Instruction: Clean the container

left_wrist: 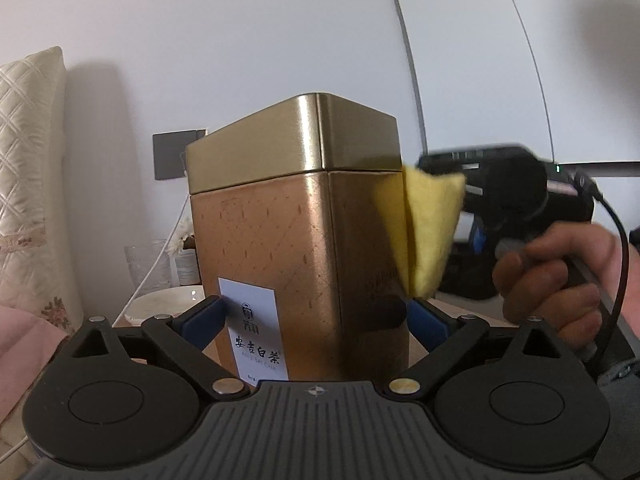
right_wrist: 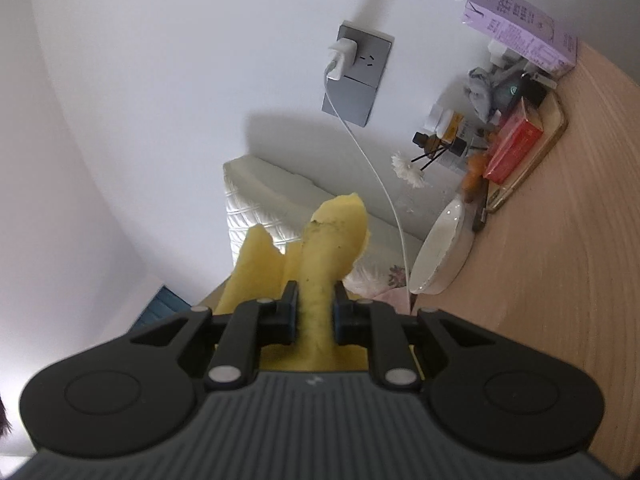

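A tall rectangular copper-and-gold metal tea tin (left_wrist: 304,240) stands upright between the blue-padded fingers of the left gripper (left_wrist: 316,316), one corner edge turned toward the camera; the jaws are spread wide, the left pad (left_wrist: 208,312) meeting the tin's white label (left_wrist: 256,328) and the right pad sitting just beside the tin's shaded face, though whether either pad presses cannot be told. At the tin's right face, just below the lid seam, hangs a folded yellow sponge cloth (left_wrist: 424,232), carried by the right gripper (right_wrist: 316,312), whose jaws are closed tightly on it. The left wrist view alone shows the tin, the person's hand (left_wrist: 556,284) around the black handle of the right gripper, and a cream quilted cushion (left_wrist: 28,184) at the left. The right wrist view alone shows the cloth's greenish soiled edge, a grey wall socket (right_wrist: 356,80) with a white charger and cable, a white ceramic bowl (right_wrist: 440,252), a lilac carton (right_wrist: 520,28) and a red box (right_wrist: 516,144) on a light wooden table (right_wrist: 568,240). The tin has a brushed gold lid, a copper body with faint diamond lines, and dark characters on its label.
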Demonstrator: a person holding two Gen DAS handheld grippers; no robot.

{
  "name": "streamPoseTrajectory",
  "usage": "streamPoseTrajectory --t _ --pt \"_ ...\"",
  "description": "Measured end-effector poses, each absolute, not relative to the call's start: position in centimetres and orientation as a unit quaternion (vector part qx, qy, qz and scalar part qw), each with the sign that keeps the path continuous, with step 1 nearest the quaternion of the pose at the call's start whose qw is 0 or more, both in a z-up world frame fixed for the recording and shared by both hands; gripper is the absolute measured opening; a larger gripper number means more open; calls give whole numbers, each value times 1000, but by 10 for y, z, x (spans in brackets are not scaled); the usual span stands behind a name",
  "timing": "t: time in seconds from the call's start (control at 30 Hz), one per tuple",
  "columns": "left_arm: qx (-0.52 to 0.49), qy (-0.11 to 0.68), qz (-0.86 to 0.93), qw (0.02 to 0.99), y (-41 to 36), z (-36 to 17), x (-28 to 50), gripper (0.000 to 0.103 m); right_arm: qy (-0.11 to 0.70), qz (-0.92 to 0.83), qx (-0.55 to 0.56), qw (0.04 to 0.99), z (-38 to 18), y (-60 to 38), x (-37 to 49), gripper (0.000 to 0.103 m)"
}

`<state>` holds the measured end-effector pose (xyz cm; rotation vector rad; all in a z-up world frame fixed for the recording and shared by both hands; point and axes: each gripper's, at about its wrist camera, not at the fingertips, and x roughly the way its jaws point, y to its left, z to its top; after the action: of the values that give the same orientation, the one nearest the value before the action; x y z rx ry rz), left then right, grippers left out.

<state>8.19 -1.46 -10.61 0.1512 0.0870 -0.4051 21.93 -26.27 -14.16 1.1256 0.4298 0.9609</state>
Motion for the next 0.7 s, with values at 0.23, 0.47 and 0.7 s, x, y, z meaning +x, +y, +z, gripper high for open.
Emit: streamPoseTrajectory --t 0.23,0.47,0.7 --pt "73 48 -227 970 -4 -106 86 99 220 398 511 730 -157 -264 210 18" --pt "78 52 -252 963 3 -106 92 99 210 387 516 735 -155 -266 204 18" --pt "77 56 -268 959 12 -107 96 100 214 359 522 743 -159 -262 195 18"
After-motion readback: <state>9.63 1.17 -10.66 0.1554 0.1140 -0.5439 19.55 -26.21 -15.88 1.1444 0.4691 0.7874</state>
